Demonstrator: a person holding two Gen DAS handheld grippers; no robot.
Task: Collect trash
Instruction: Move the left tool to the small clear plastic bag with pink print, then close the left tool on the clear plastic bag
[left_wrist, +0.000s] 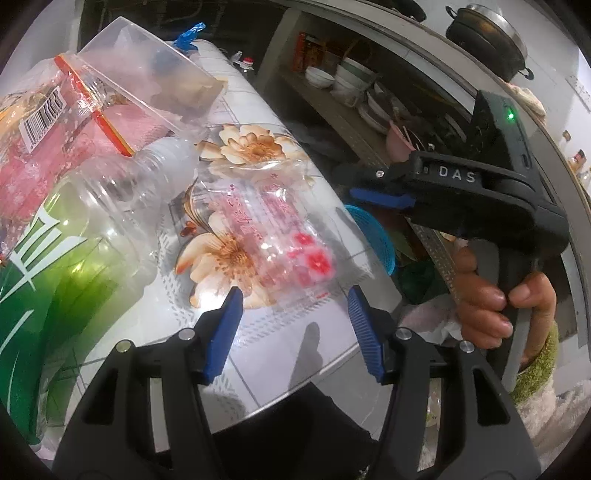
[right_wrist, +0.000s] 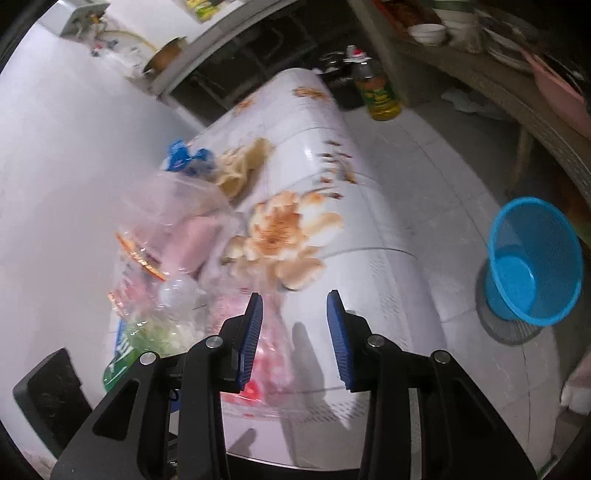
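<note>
Left wrist view shows your left gripper with its blue pads parted and nothing between them, hovering over a clear wrapper with pink flowers that lies just ahead of the tips on the floral table. To its left sits a plastic bottle with a green label among clear bags. Your right gripper stands narrower, also empty, above the table edge, with the wrapper under its left finger and the blue basket on the floor off to its right.

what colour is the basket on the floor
Bright blue mesh basket; clearest in the right wrist view.
</note>
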